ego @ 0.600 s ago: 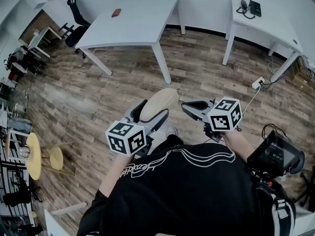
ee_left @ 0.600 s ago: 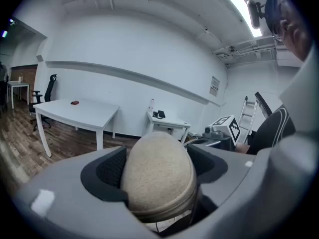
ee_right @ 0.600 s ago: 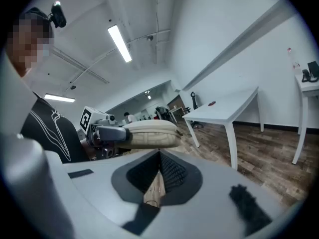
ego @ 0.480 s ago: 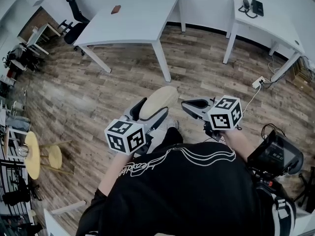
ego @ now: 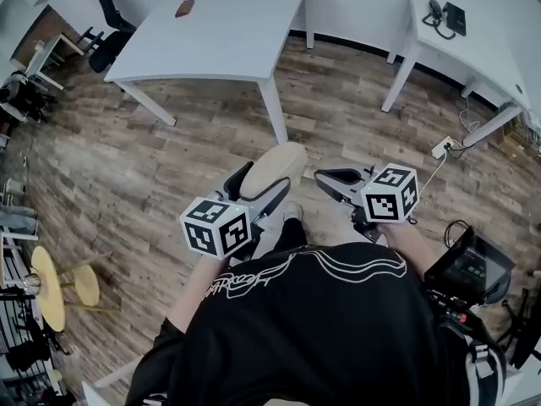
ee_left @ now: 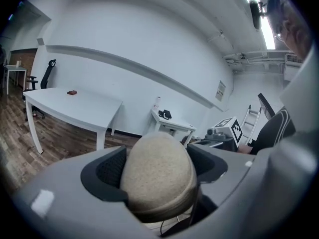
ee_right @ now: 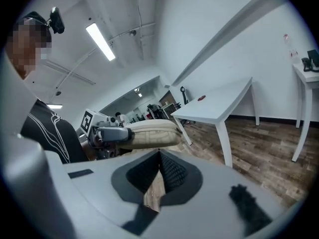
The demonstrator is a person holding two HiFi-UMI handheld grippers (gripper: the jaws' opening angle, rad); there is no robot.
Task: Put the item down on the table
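My left gripper (ego: 256, 182) is shut on a beige oval pouch (ego: 275, 167), held at waist height over the wooden floor. In the left gripper view the pouch (ee_left: 158, 176) fills the gap between the two dark pads, which press on its sides. My right gripper (ego: 336, 181) hangs beside it on the right, shut with nothing between its pads (ee_right: 168, 172). From the right gripper view the pouch (ee_right: 149, 132) lies flat in the other gripper. A white table (ego: 228, 36) stands ahead, apart from both grippers.
A small brown object (ego: 184, 8) lies on the white table. A second white table (ego: 473, 45) with a phone (ego: 446, 15) stands at the back right. An office chair (ego: 108, 25) is at the back left, yellow stools (ego: 49, 284) at the left, a socket strip (ego: 443, 146) on the floor.
The head view has shifted, so the white table sits a little further left and nearer. Both grippers hold the same pose, and the pouch stays in the left one.
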